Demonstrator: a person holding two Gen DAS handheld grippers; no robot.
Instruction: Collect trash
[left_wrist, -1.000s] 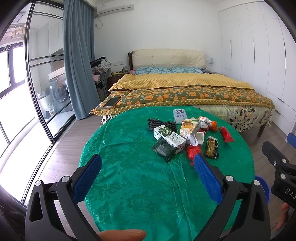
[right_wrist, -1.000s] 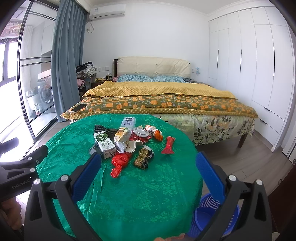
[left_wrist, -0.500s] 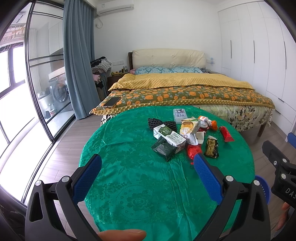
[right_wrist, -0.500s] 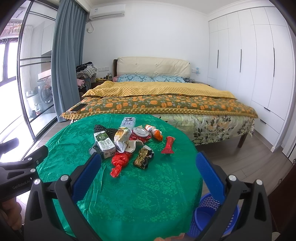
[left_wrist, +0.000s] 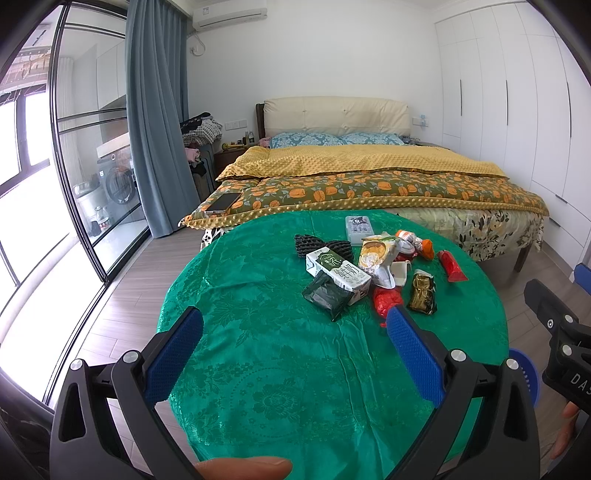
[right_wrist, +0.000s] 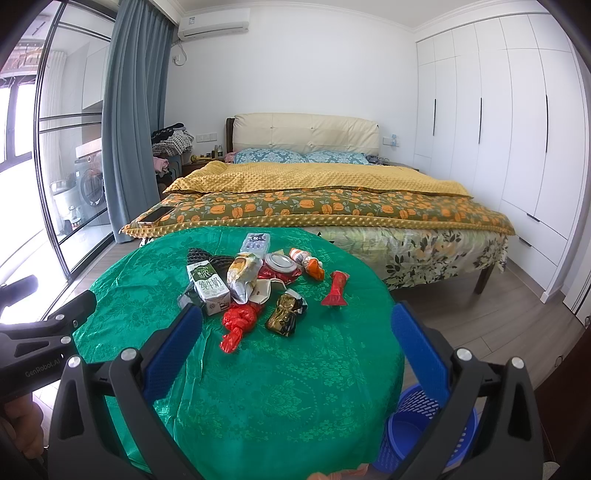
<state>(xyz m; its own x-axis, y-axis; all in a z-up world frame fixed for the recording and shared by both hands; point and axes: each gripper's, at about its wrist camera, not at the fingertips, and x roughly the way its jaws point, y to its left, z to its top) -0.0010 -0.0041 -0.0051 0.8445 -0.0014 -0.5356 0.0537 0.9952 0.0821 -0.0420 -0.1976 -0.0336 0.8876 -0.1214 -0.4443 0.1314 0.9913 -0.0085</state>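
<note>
Both grippers hang over the near edge of the round bench (right_wrist: 258, 398), which is draped in a green cloth, and neither touches anything. The left gripper (left_wrist: 293, 354) has its blue pads spread wide with nothing between them; the right gripper (right_wrist: 295, 350) is spread just as wide and equally empty. That stance suits a start: jaws apart and aimed at the pile, ready to close on a first piece.

The trash sits in 1 loose cluster toward the far half of the bench, well apart from both grippers. Nearest the right gripper lie a knotted red bag (right_wrist: 238, 321) and a dark gold-printed wrapper (right_wrist: 284, 312), with a red sachet (right_wrist: 336, 290) off to the right by itself. Behind them a milk carton (right_wrist: 208, 288) lies on its side, touching a crumpled snack bag (right_wrist: 242, 278); a dark green pouch (left_wrist: 327, 295) leans against the carton's near end. Farther back are black foam netting (left_wrist: 321, 245), a round lid (right_wrist: 280, 262) and a small tissue pack (right_wrist: 255, 242).

A blue basket (right_wrist: 424, 421) stands on the floor just beside the bench on the right, low enough that pieces can be dropped in. Its side likely makes the right gripper the carrier, beginning with the loose red sachet or the knotted bag, since both lie clear of the heap.
</note>
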